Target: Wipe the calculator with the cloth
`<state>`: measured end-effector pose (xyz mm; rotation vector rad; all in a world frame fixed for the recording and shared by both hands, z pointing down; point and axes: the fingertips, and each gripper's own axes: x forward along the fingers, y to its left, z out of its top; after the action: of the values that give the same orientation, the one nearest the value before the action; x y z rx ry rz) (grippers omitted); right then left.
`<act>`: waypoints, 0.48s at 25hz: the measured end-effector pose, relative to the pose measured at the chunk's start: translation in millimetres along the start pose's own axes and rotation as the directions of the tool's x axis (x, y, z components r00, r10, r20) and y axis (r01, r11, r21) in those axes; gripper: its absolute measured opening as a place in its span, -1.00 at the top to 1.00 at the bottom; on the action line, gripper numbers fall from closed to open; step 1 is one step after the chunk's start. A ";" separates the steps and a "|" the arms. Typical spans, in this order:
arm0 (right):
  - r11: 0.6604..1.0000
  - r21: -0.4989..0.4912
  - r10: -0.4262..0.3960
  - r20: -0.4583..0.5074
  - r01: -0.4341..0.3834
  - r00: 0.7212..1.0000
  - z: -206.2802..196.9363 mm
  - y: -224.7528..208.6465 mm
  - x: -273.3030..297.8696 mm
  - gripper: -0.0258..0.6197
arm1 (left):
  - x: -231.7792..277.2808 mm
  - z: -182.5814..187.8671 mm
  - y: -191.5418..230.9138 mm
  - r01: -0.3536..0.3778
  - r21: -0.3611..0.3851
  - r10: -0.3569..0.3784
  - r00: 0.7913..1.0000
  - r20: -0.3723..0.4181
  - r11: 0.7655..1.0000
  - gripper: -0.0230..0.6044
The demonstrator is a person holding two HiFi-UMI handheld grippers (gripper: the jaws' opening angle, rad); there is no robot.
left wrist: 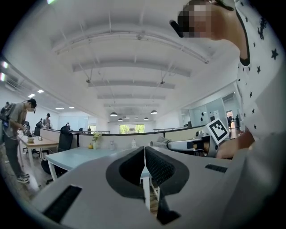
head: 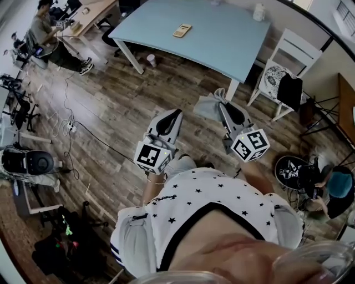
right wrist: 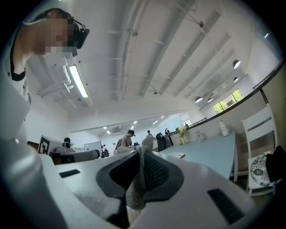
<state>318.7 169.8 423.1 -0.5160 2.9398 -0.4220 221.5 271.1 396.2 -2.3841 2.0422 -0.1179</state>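
The calculator [head: 182,30] lies flat on the pale blue table [head: 222,44], far ahead of both grippers; it shows small in the right gripper view as the calculator [right wrist: 180,155]. My right gripper [head: 221,105] is shut on a grey cloth [head: 208,106], which bunches at its tip; the same cloth [right wrist: 139,179] hangs pinched between the jaws in the right gripper view. My left gripper [head: 177,115] is shut with nothing in it, held over the wood floor beside the right one. Both are well short of the table.
A white chair [head: 283,77] with a patterned cushion and dark bag stands right of the table. A paper cup [head: 150,60] sits on the floor under the table. A white bottle [head: 258,11] stands on the table's far edge. Cables cross the floor at left, where a person sits at another desk [head: 83,16].
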 end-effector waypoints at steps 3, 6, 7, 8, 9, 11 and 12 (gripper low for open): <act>1.000 0.002 -0.011 -0.008 0.011 1.000 -3.1 -1.1 -4.4 0.81 | 1.6 -4.4 1.9 -0.003 -0.014 0.003 1.000 0.000 1.000 0.83; 0.999 0.011 -0.038 -0.024 0.038 0.999 -6.2 -11.5 -5.3 0.81 | 12.9 -5.0 1.1 0.027 -0.032 -0.026 1.000 0.012 0.999 0.83; 0.999 0.013 -0.051 -0.025 0.051 0.998 -6.4 -15.9 -5.6 0.81 | 17.7 -5.5 -0.5 0.043 -0.034 -0.042 0.999 0.013 0.999 0.83; 0.998 0.013 -0.065 -0.023 0.065 0.998 -5.7 -20.0 -5.6 0.81 | 22.4 -6.0 -2.1 0.060 -0.033 -0.059 0.998 0.013 0.998 0.83; 0.997 0.011 -0.077 -0.017 0.077 0.997 -4.3 -23.4 -4.9 0.81 | 26.8 -6.4 -2.7 0.076 -0.030 -0.075 0.997 0.011 0.997 0.83; 0.996 0.008 -0.092 -0.008 0.092 0.996 -1.4 -27.5 0.7 0.81 | 34.2 -6.1 0.9 0.097 -0.022 -0.097 0.995 0.010 0.995 0.83; 0.996 0.009 -0.093 -0.007 0.093 0.996 -0.8 -28.0 5.4 0.81 | 37.0 -5.9 5.7 0.101 -0.020 -0.100 0.995 0.011 0.995 0.83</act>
<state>322.4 142.8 431.7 -0.6538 2.9267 -0.4476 221.1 234.0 403.9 -2.4947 1.9288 -0.0851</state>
